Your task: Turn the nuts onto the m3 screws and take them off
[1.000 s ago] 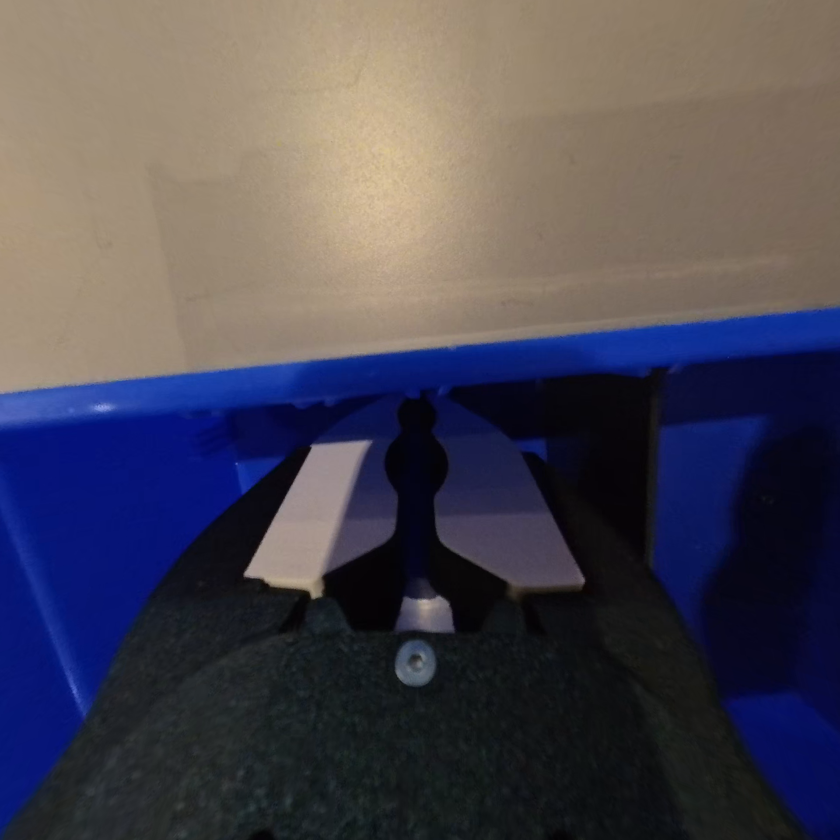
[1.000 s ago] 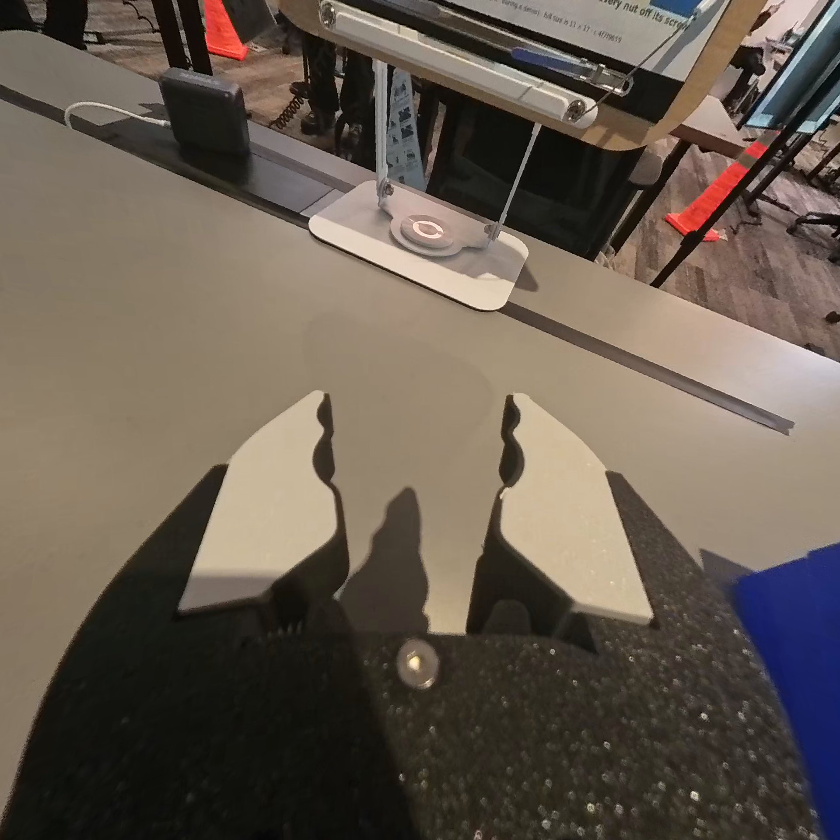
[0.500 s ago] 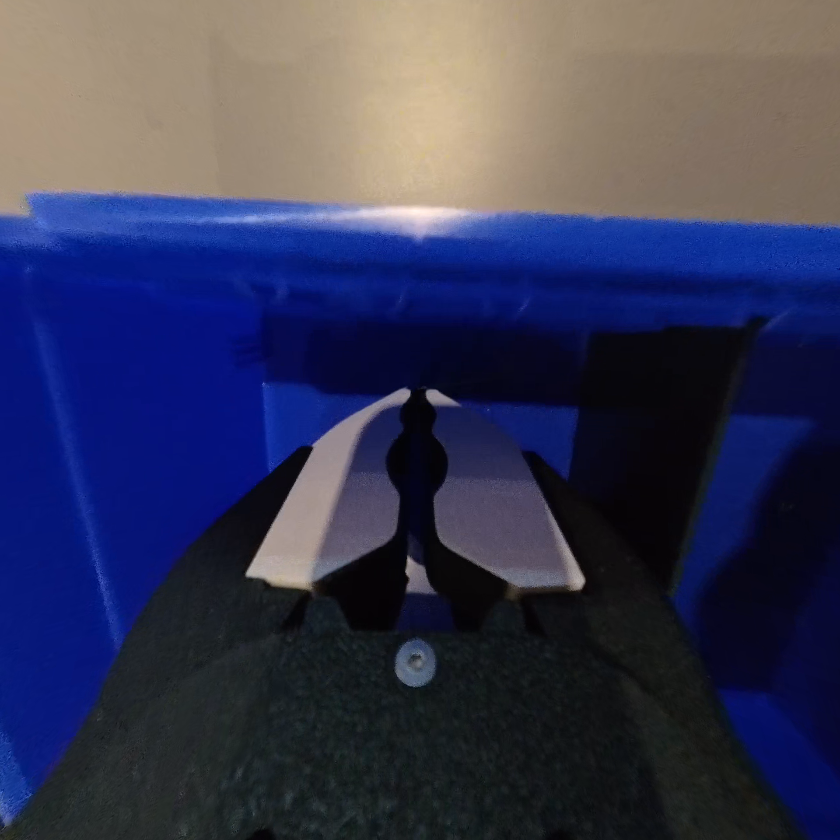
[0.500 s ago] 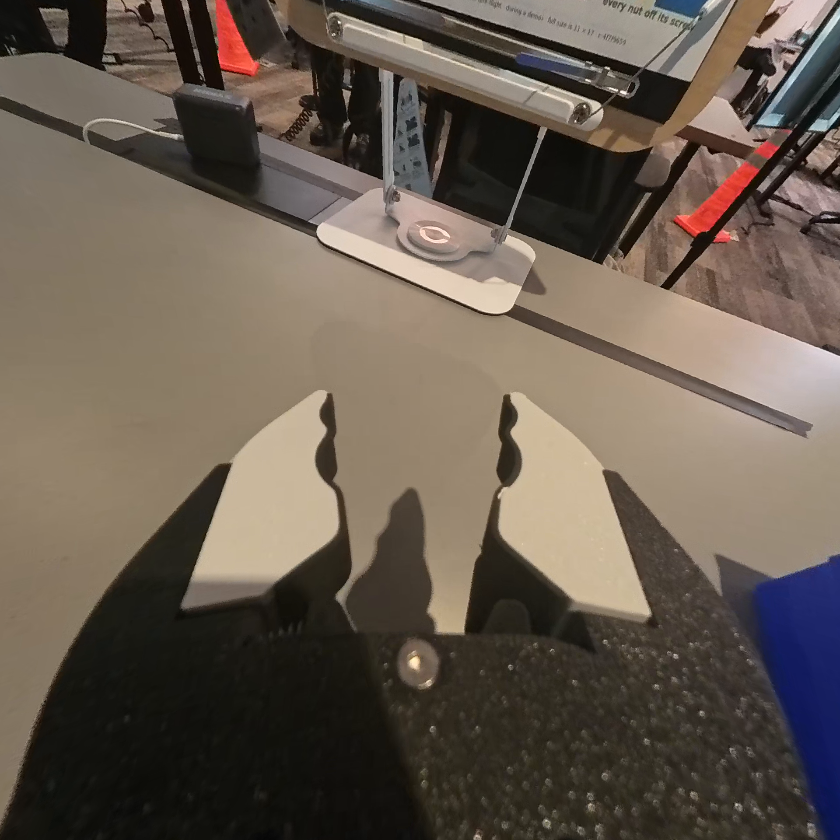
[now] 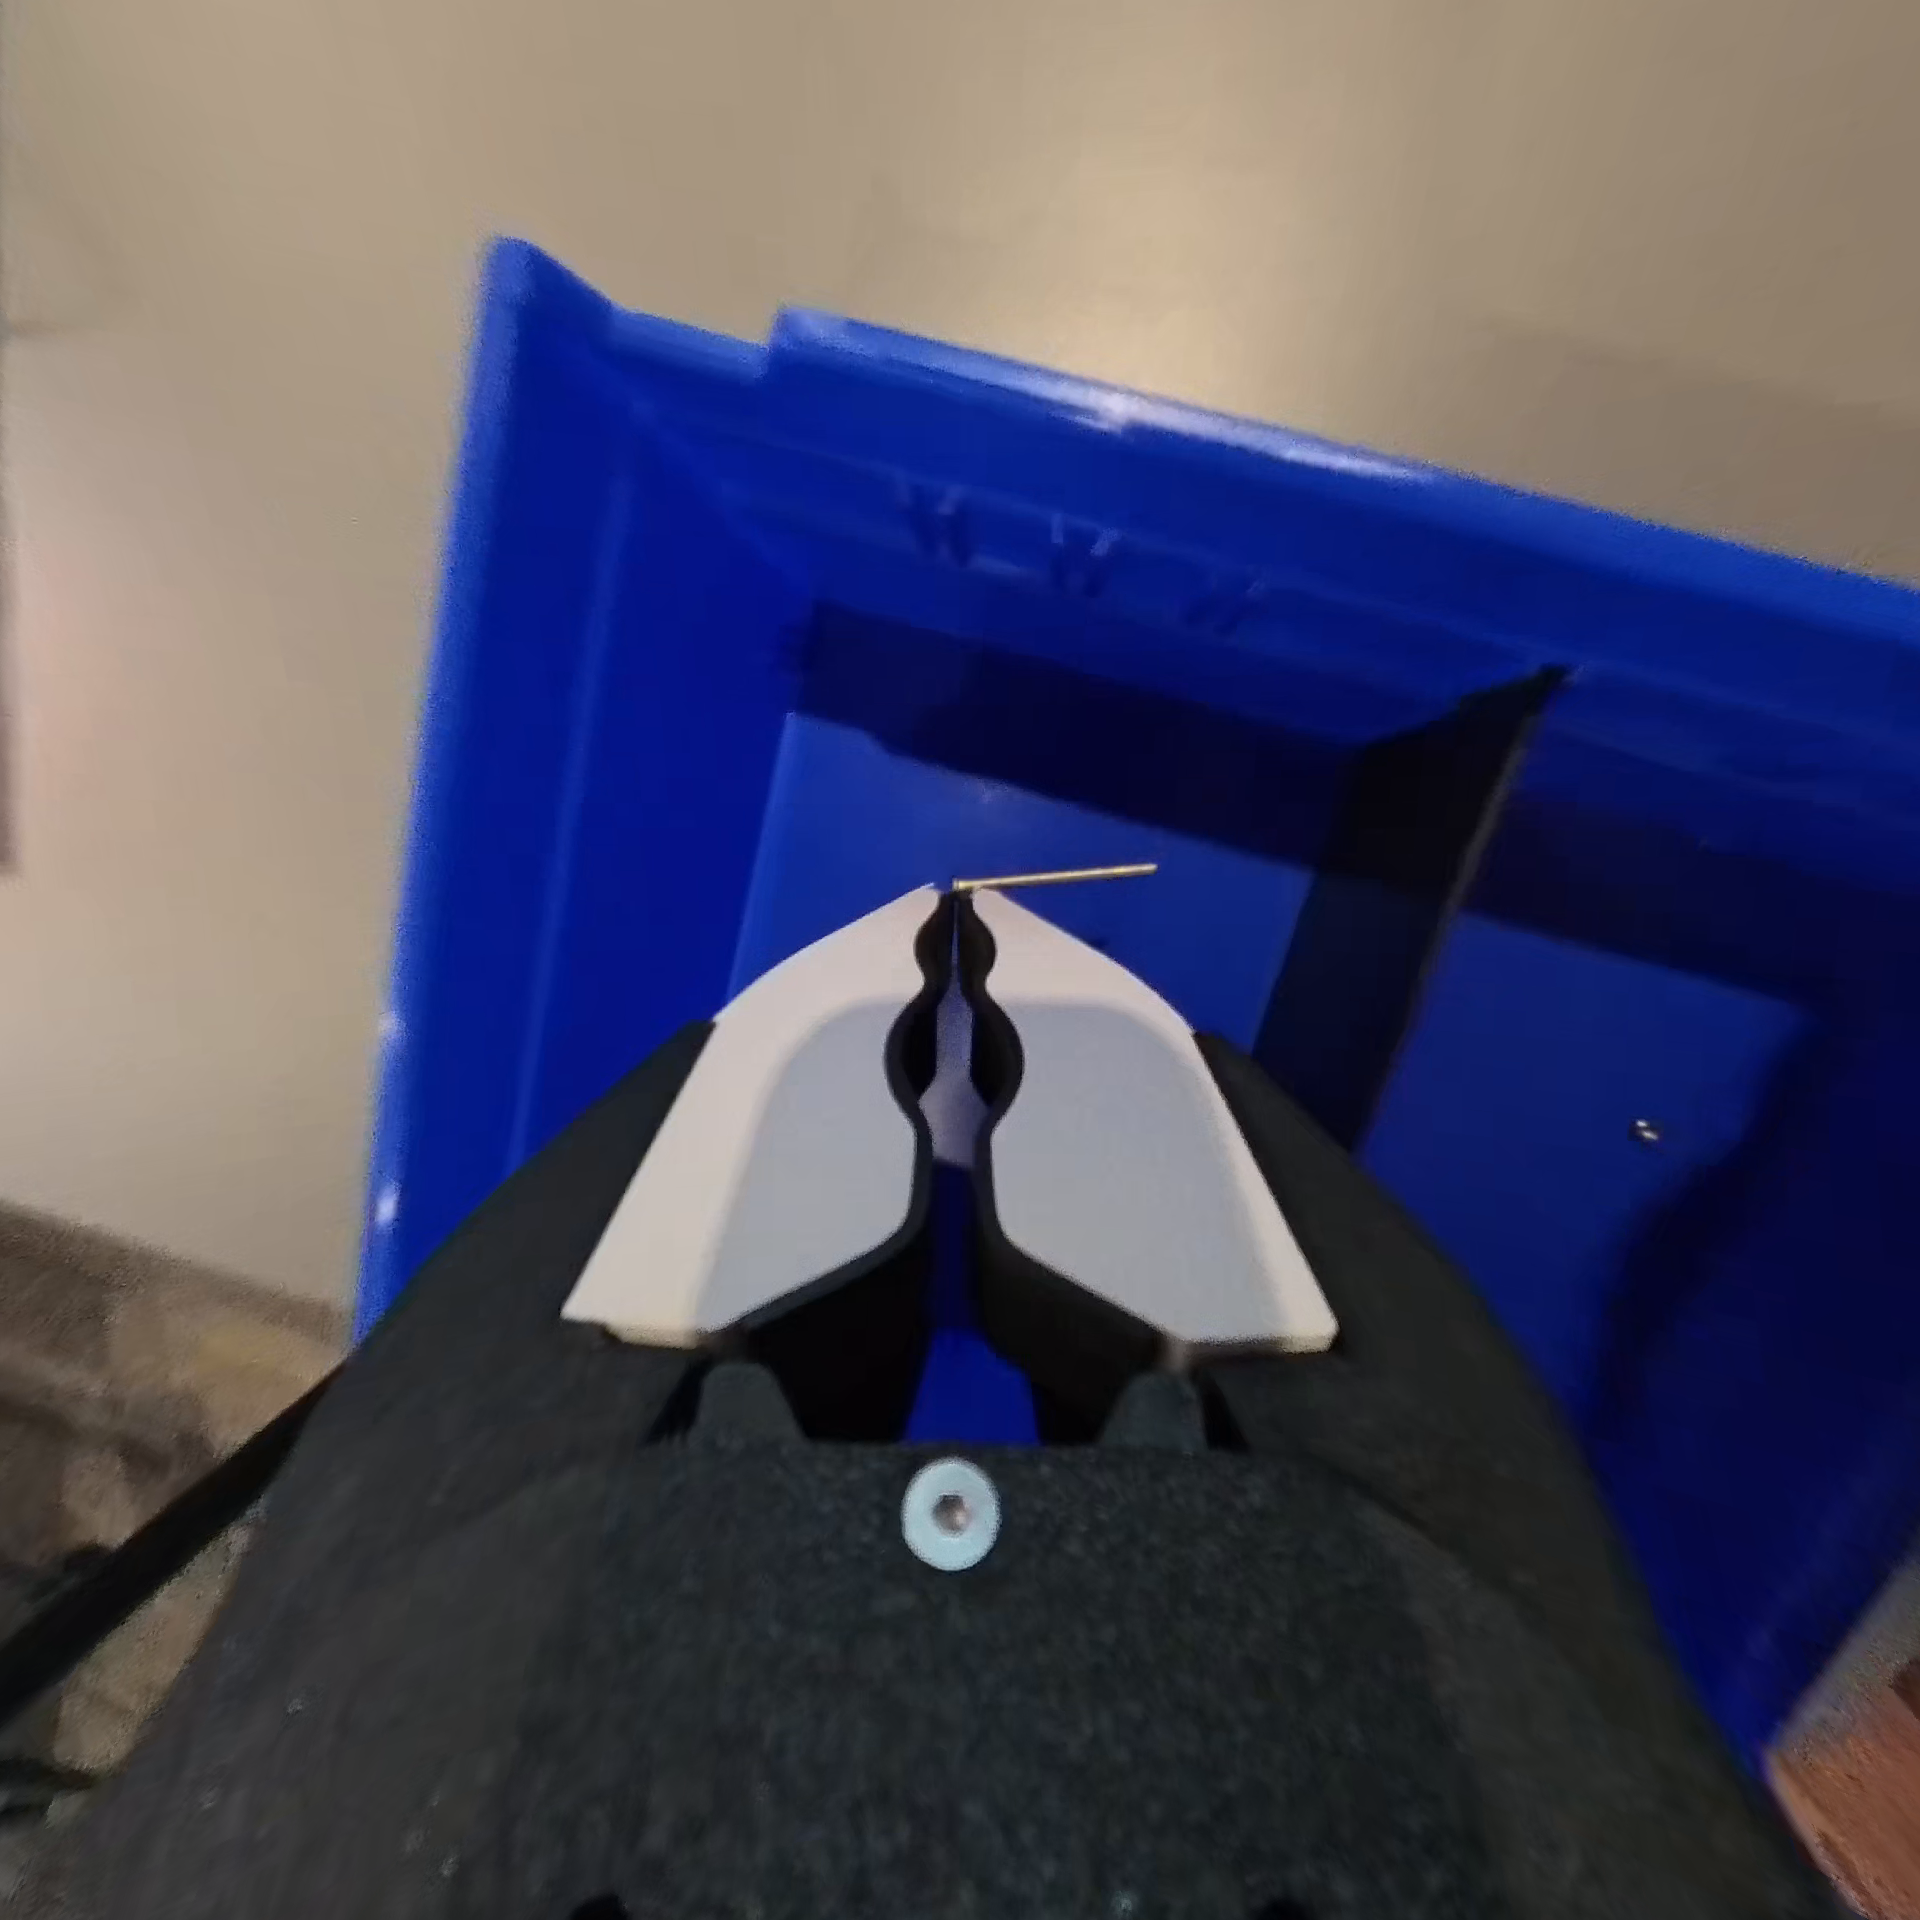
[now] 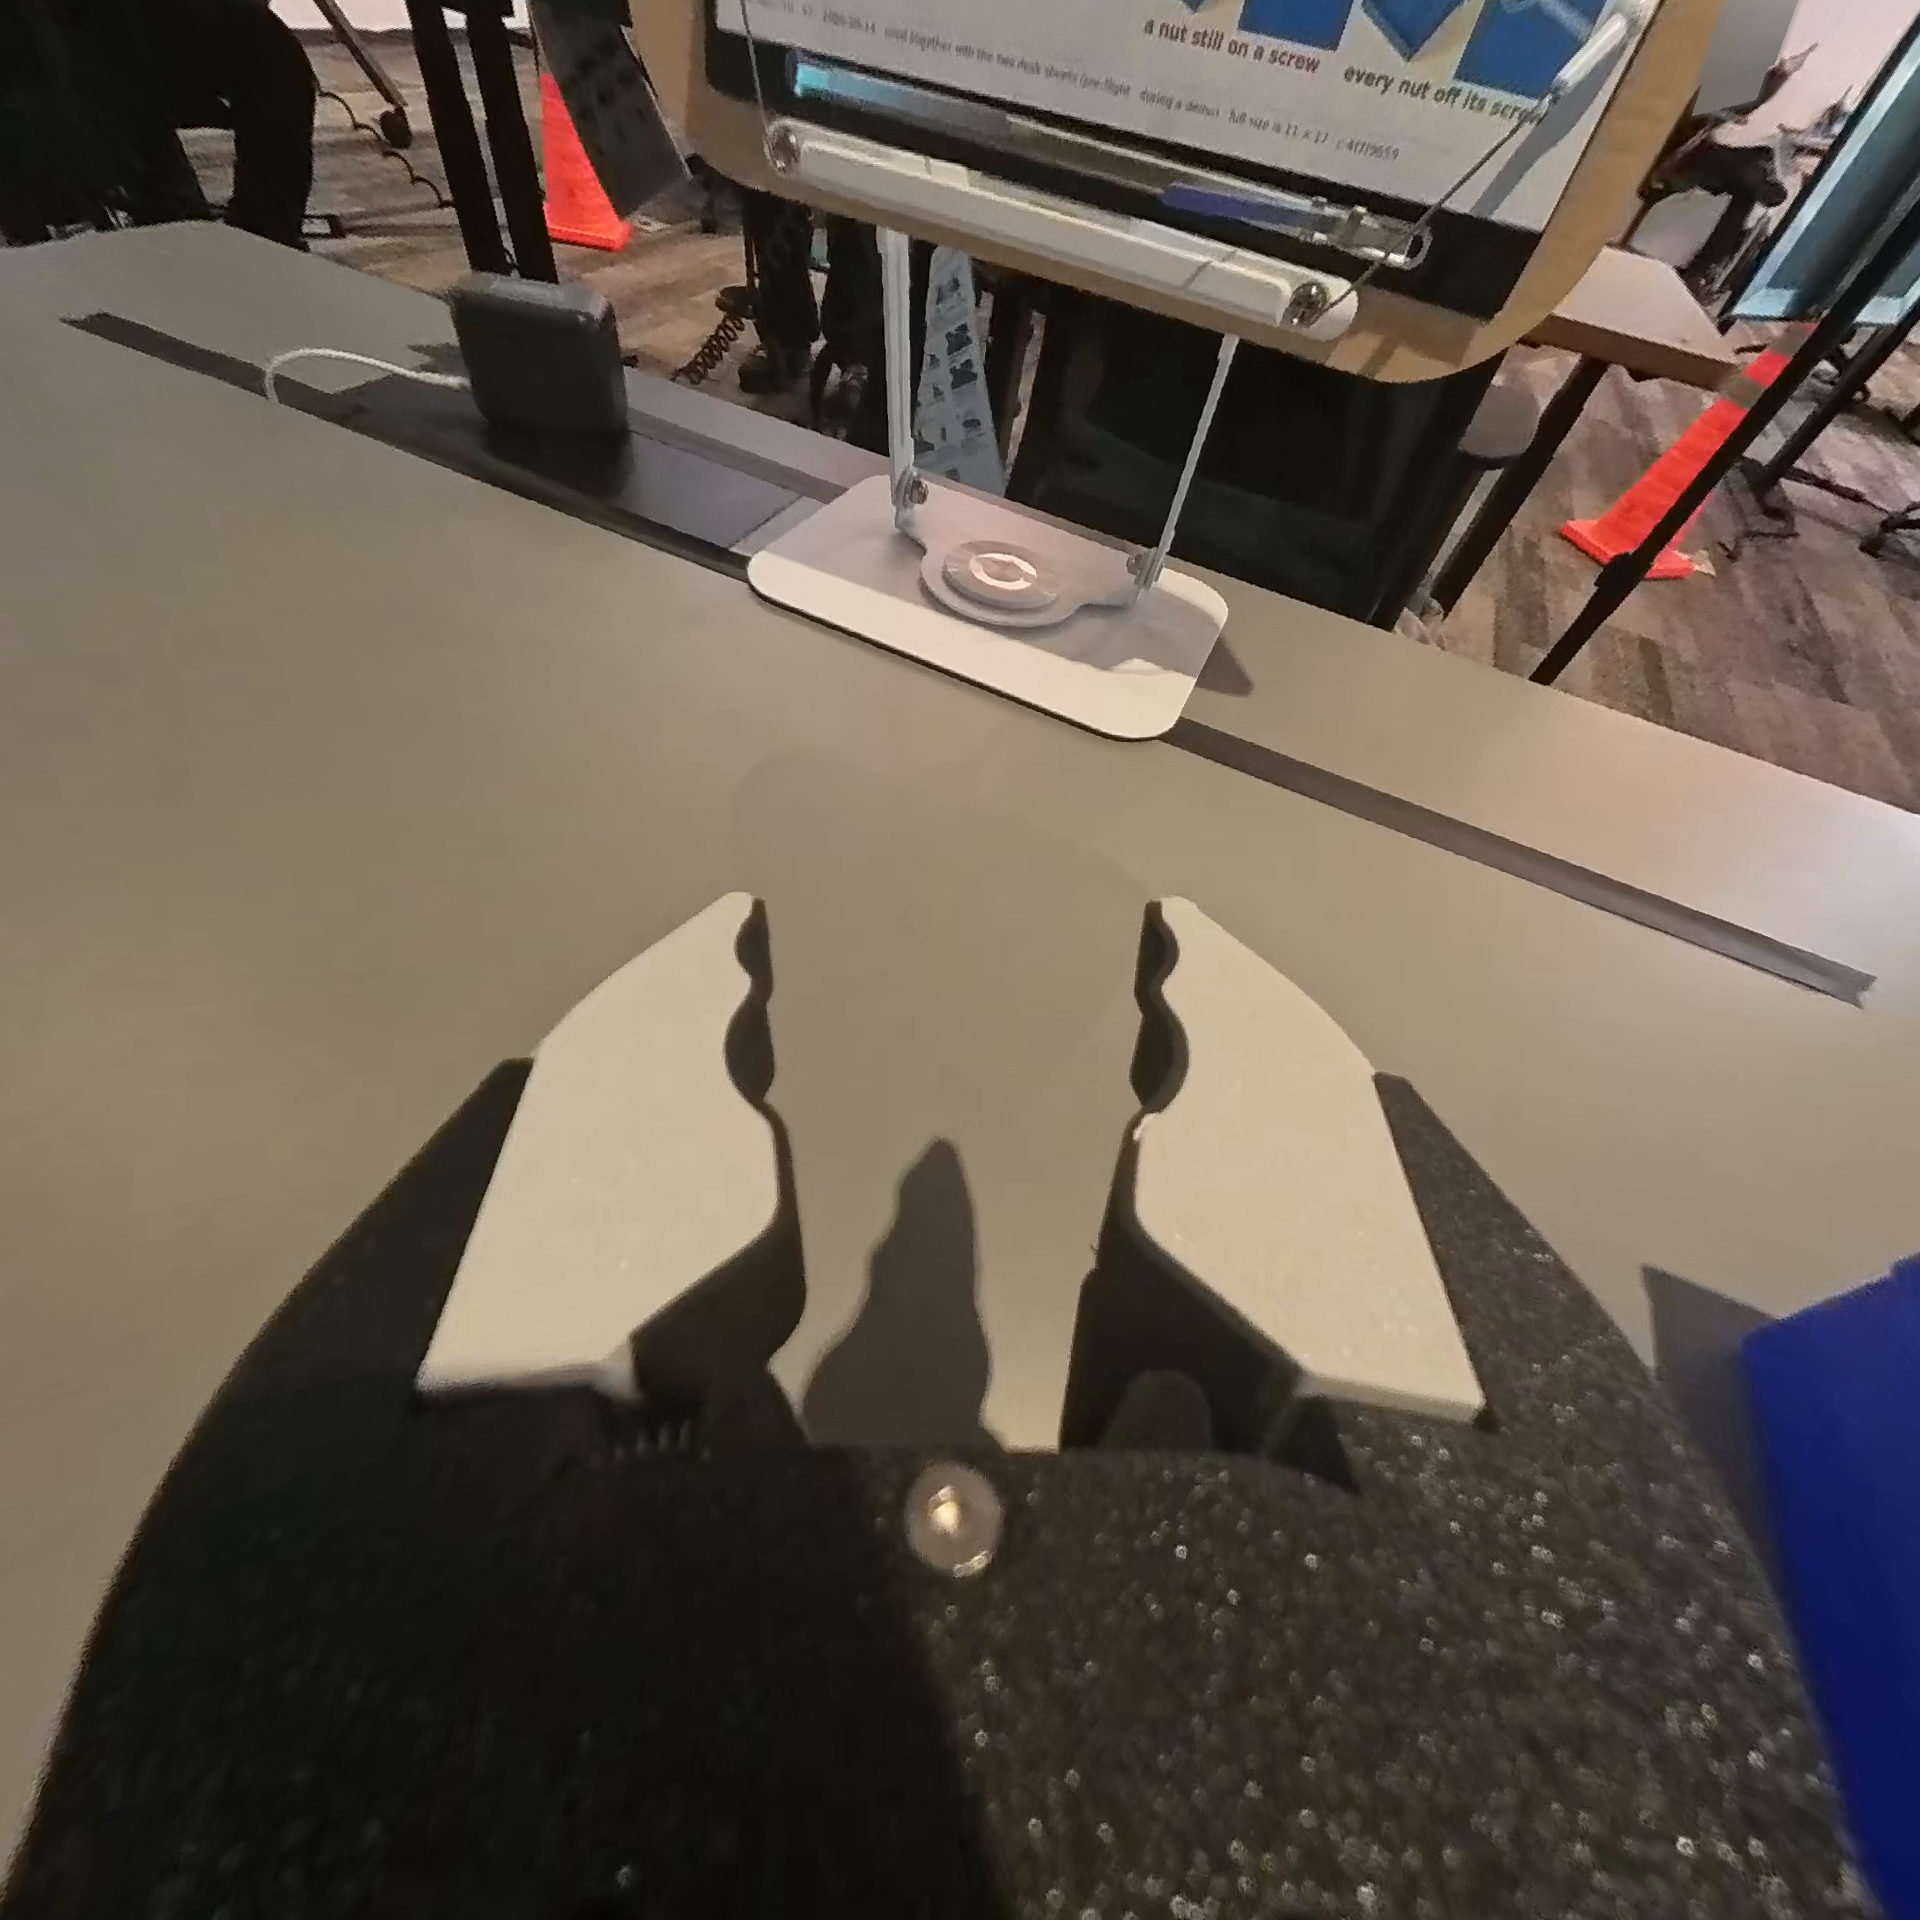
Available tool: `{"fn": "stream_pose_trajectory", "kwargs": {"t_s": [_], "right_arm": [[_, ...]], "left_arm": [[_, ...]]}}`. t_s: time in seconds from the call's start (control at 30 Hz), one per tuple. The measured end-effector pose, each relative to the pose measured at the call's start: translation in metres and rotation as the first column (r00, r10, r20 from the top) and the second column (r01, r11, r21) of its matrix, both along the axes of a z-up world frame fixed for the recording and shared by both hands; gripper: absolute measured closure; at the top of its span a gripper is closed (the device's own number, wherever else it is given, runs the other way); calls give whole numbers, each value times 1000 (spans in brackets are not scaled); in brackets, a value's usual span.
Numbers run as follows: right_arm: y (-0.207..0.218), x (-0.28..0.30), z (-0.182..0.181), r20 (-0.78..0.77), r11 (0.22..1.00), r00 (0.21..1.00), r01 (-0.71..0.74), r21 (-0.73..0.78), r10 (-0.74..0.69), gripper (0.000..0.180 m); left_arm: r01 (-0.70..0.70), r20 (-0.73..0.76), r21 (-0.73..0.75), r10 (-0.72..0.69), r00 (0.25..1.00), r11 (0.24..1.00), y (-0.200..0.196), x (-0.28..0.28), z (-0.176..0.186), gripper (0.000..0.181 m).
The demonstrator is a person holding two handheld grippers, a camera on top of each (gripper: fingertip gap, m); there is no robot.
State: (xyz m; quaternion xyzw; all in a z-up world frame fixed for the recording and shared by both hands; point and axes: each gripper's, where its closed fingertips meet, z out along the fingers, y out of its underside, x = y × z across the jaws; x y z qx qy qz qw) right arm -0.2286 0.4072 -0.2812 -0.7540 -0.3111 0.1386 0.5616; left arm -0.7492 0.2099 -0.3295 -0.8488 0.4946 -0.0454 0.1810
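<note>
My left gripper point(image 5: 956, 902) is shut on a thin brass-coloured screw point(image 5: 1060, 877) that sticks out sideways to the right from the fingertips. It hangs above the left compartment of a blue bin point(image 5: 623, 644). A black divider point(image 5: 1392, 894) splits the bin. A tiny nut point(image 5: 1643, 1131) lies on the floor of the right compartment. My right gripper point(image 6: 951, 920) is open and empty above the grey table point(image 6: 416, 831). A corner of the blue bin point(image 6: 1839, 1558) shows at the right edge of the right wrist view.
A white stand base point(image 6: 987, 613) holding a framed sign point(image 6: 1143, 135) stands at the table's far edge. A dark box point(image 6: 540, 353) with a white cable sits at the far left. Orange cones point(image 6: 577, 177) and chair legs stand on the floor beyond. One gripper's finger ends stand about 55 cm off the other's. The tiny nut point(image 5: 1643, 1131) is about 20 cm from my left fingertips and 60 cm from my right.
My left gripper has risen out of the blue bin with the screw pinched at its tips. My right gripper has stayed open, and its view has shifted slightly.
</note>
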Motion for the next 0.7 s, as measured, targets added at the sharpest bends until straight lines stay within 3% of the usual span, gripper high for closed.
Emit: {"fn": "stream_pose_trajectory", "kwargs": {"t_s": [0.3, 0.5, 0.7], "right_arm": [[-4, 1, 18, -60, 997, 997, -54, 49, 57, 114], [-17, 6, 22, -86, 993, 991, -98, 58, 103, 113], [-31, 24, 17, -145, 994, 983, -105, 33, 109, 112]], "left_arm": [[-127, 5, 108, 127, 992, 986, -9, 15, 70, 180], [-144, 23, 166, 142, 990, 976, -9, 69, 109, 181], [-128, 81, 198, 114, 990, 972, 9, 138, 119, 181]]}}
